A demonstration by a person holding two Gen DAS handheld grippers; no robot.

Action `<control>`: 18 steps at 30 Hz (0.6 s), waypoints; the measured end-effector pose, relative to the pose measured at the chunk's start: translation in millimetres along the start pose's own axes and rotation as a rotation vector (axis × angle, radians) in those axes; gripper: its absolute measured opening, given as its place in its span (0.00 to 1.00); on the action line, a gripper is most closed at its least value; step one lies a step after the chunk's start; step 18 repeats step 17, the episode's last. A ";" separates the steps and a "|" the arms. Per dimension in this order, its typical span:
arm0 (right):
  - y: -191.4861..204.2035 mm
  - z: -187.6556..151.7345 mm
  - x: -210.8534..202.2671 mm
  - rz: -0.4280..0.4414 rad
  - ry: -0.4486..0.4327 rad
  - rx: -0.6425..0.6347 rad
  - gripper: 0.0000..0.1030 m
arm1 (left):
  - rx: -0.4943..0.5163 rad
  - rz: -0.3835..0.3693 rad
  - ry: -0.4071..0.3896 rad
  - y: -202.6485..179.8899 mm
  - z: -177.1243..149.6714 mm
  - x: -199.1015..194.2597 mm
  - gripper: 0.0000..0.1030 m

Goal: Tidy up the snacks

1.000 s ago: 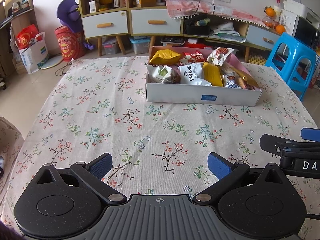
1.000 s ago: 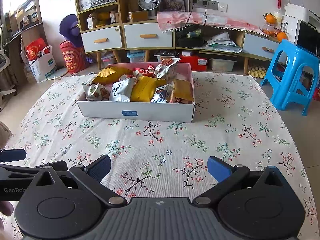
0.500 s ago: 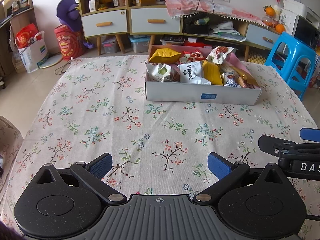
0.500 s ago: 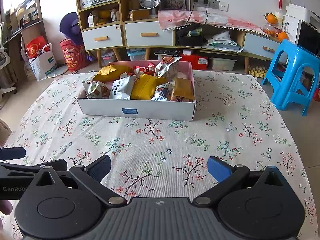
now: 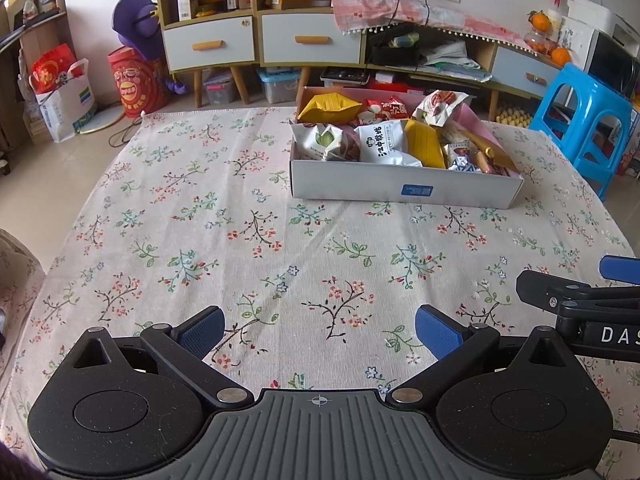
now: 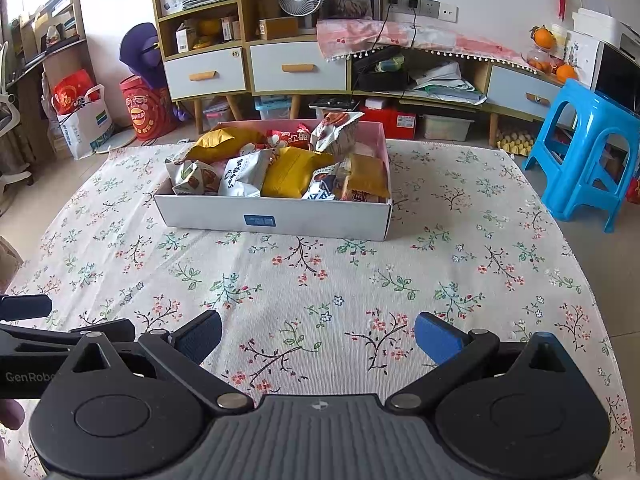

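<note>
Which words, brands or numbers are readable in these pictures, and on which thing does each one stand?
"DAS", cut off by the frame edge: on the right tongs.
"GenRobo", cut off: on the left tongs.
Blue label on the box: too small to read.
Snack packets: Chinese print, too blurred to read.

a white box with pink inner walls sits near the counter's far edge, filled with jumbled snack packets.

Snack box sits on the tablecloth, far side, ahead of my fingers. Snack packets lie inside. Stool right; cabinet behind.
</note>
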State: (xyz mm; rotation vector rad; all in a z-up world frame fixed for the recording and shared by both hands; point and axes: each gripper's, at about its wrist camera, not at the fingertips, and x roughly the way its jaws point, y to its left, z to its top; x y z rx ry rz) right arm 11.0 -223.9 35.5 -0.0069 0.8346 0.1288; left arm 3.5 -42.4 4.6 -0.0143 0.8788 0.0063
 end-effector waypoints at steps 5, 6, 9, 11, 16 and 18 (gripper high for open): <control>0.1 0.1 0.3 0.000 0.002 0.000 0.91 | -0.001 -0.004 0.008 0.2 -0.4 1.5 0.99; 0.3 0.2 0.4 0.000 0.001 0.000 0.91 | -0.002 -0.005 0.010 0.4 -0.5 2.1 0.99; 0.2 0.0 0.0 -0.001 0.001 -0.001 0.91 | -0.001 -0.003 0.014 0.1 -0.9 3.1 0.99; 0.6 0.2 0.3 0.000 0.001 -0.001 0.91 | 0.001 -0.001 0.015 0.0 -1.4 3.4 0.99; -0.3 -1.0 0.8 -0.001 0.002 -0.004 0.91 | 0.005 0.000 0.014 2.0 -1.6 4.9 0.99; -0.9 -1.2 0.6 -0.001 0.001 -0.003 0.91 | 0.007 -0.008 0.019 2.6 -1.4 7.0 0.99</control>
